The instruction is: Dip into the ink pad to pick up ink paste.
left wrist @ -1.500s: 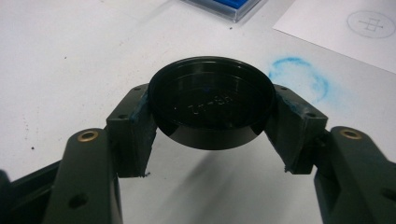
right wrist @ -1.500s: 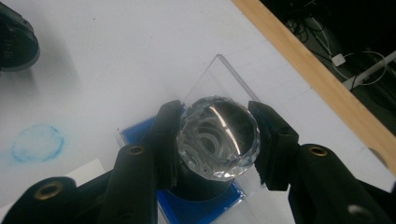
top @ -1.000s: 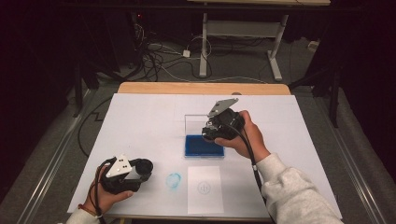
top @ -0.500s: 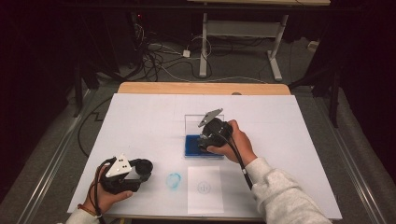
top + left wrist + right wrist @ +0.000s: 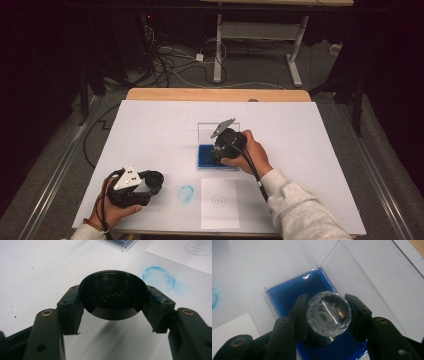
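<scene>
My left gripper (image 5: 113,301) is shut on a round black cap (image 5: 113,293) and holds it low over the white table at the near left (image 5: 154,180). My right gripper (image 5: 328,315) is shut on a stamp with a clear faceted knob (image 5: 328,313) and a dark base under it. It holds the stamp down over a blue ink pad (image 5: 297,292) in a clear case, whose lid (image 5: 372,272) stands open behind it. In the high view the right gripper (image 5: 222,152) points down onto the ink pad (image 5: 206,156). Whether the base touches the pad I cannot tell.
A white paper sheet (image 5: 219,202) with a printed circle mark lies near the front edge. A blue ring smudge (image 5: 186,194) marks the table between the sheet and my left hand, also seen as a blue smudge (image 5: 158,277) ahead of the cap. White table covering (image 5: 150,130) spreads all around.
My right hand has come down and slightly left with the stamp, from above the open case to low over the blue pad. The left hand has stayed in place.
</scene>
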Demonstrator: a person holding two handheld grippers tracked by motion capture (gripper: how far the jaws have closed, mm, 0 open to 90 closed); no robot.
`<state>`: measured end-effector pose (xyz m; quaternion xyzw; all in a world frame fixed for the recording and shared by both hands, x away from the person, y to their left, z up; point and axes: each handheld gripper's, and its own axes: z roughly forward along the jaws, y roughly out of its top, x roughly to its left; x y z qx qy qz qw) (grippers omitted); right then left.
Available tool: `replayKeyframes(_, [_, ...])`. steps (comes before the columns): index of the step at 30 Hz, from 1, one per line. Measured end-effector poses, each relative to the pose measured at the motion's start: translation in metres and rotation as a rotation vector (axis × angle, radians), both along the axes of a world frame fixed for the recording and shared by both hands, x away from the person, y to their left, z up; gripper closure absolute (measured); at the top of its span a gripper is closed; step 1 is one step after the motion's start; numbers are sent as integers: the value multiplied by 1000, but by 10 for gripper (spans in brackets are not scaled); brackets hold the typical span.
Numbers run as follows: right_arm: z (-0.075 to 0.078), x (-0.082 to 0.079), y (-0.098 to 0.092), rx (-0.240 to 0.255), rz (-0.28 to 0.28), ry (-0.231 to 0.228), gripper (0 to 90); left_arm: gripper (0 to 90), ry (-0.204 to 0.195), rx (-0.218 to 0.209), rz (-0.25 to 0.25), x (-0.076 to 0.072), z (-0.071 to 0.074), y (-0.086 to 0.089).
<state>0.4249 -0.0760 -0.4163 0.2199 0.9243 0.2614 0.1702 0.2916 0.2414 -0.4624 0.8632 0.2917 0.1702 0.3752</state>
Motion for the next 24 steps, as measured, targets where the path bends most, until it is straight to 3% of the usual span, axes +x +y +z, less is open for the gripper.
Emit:
replayKeyframes(14, [-5, -5, -5, 14, -4, -18, 574, 368, 1, 3, -8, -1, 0, -2])
replayKeyframes(24, [-4, -1, -5, 18, -3, 0, 574, 368, 3, 6, -7, -1, 0, -3])
